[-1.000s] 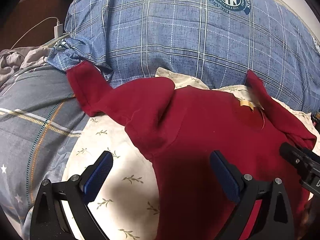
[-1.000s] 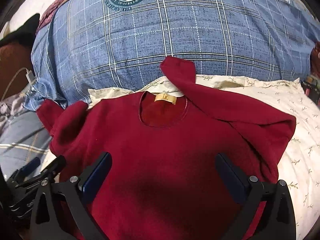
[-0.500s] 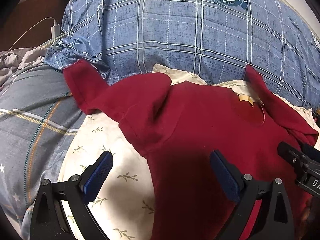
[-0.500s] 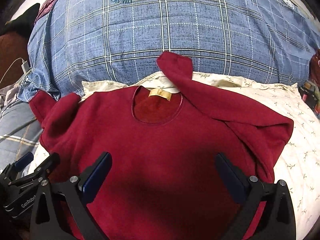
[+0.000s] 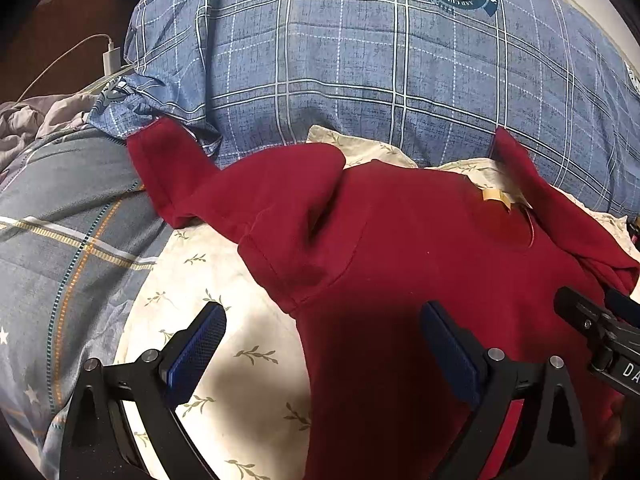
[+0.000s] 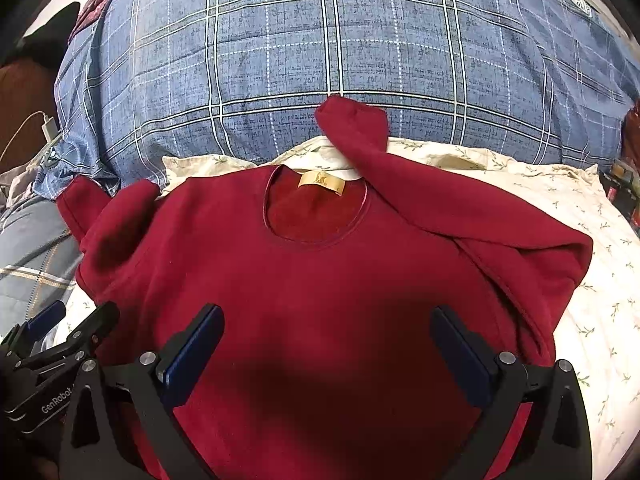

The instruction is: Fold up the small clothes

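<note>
1. Left wrist view: my left gripper [image 5: 322,338] is spread wide and holds nothing; the red sweater [image 5: 420,264] fills centre and right of frame, its left sleeve [image 5: 240,196] bunched upper left. I'd pinch near that cuff.
2. Right wrist view: my right gripper [image 6: 326,344] gapes empty over the sweater's chest [image 6: 320,280]; the right sleeve [image 6: 460,208] lies folded at upper right, and I'd smooth it first.

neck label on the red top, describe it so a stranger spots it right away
Start at the big blue plaid pillow; just below it lies the dark red top. The neck label sits inside the round neckline, the only tan patch on the red.
</note>
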